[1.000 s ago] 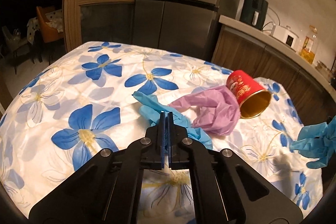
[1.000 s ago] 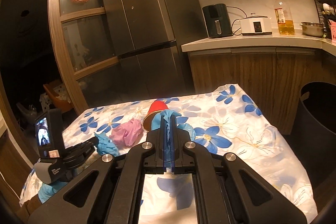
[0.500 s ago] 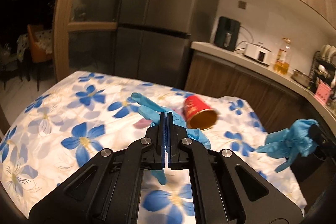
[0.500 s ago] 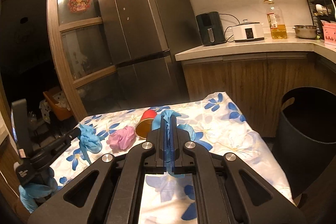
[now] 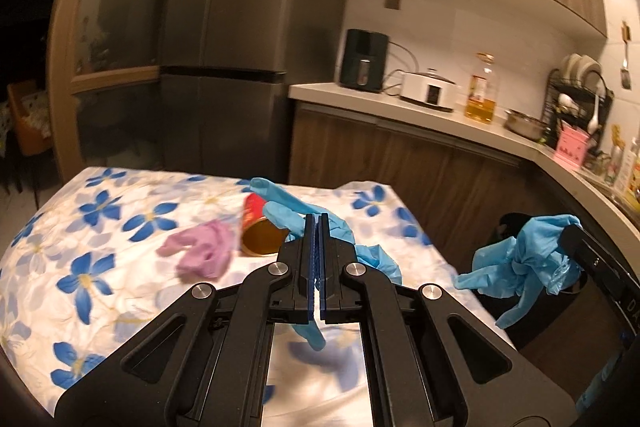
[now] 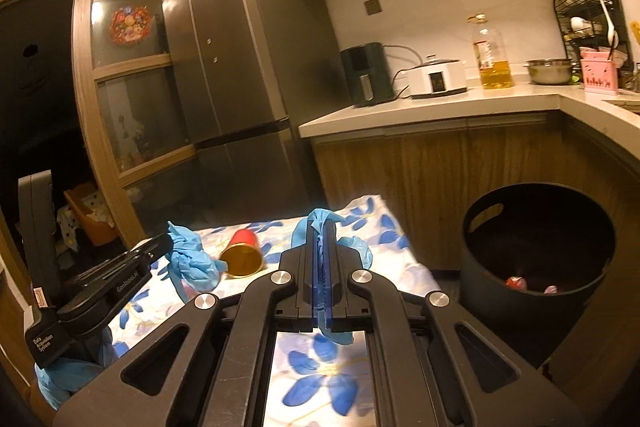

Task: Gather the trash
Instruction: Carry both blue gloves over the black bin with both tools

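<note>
My left gripper [image 5: 317, 223] is shut on a blue glove [image 5: 288, 207] and holds it above the flowered table [image 5: 100, 227]. It also shows in the right wrist view [image 6: 164, 247] with its glove [image 6: 192, 263]. My right gripper [image 6: 320, 227] is shut on another blue glove [image 6: 352, 247], seen hanging at the right of the left wrist view [image 5: 516, 263]. A red cup [image 5: 258, 227] lies on its side on the table beside a crumpled purple glove [image 5: 204, 251]. A black bin [image 6: 536, 247] stands right of the table.
The bin holds a few small bits of trash [image 6: 516, 283]. A dark fridge [image 6: 240, 87] stands behind the table. A counter [image 6: 440, 103] with an air fryer, cooker and oil bottle runs along the wall behind the bin.
Both grippers have risen with their gloves and swung right towards the bin. The left glove has come up off the table.
</note>
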Demonstrator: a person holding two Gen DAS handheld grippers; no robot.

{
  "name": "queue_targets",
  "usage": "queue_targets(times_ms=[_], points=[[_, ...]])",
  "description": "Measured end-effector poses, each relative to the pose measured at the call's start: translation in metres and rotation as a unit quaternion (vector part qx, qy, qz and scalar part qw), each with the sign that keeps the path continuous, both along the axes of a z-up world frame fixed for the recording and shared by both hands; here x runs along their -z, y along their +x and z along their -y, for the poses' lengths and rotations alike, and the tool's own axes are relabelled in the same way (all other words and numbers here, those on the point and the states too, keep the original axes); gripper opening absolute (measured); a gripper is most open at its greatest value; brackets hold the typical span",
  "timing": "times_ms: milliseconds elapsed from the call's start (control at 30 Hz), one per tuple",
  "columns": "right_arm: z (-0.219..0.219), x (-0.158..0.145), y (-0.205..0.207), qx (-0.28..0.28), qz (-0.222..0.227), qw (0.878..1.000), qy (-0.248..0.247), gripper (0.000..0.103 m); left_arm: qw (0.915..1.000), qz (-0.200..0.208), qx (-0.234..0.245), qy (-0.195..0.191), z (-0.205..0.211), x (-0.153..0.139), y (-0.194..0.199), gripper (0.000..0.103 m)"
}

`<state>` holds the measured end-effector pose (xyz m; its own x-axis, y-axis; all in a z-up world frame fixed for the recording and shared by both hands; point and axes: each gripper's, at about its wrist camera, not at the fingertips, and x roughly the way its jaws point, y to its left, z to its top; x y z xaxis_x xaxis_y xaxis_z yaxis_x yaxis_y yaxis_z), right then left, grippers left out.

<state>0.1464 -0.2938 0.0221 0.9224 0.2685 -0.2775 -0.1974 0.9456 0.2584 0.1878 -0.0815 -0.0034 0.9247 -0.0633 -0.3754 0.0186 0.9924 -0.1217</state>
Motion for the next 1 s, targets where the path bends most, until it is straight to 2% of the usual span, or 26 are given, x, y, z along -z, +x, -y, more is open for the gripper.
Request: queue_targets(times_ms=[433, 767, 1000], points=[[0.061, -0.013, -0.001, 0.063, 0.016, 0.998, -0.003, 0.003, 0.9966, 0.02, 0.078, 0.016, 0.077, -0.015, 0.013, 0.0], [0.127, -0.013, 0.01, 0.137, 0.012, 0.99, 0.007, 0.003, 0.9845, 0.047, 0.168, 0.02, 0.167, -0.028, 0.031, 0.0], [0.152, -0.01, 0.021, 0.164, 0.004, 0.986, 0.013, 0.003, 0.9759, 0.041, 0.214, 0.016, 0.223, -0.024, 0.049, 0.0]])
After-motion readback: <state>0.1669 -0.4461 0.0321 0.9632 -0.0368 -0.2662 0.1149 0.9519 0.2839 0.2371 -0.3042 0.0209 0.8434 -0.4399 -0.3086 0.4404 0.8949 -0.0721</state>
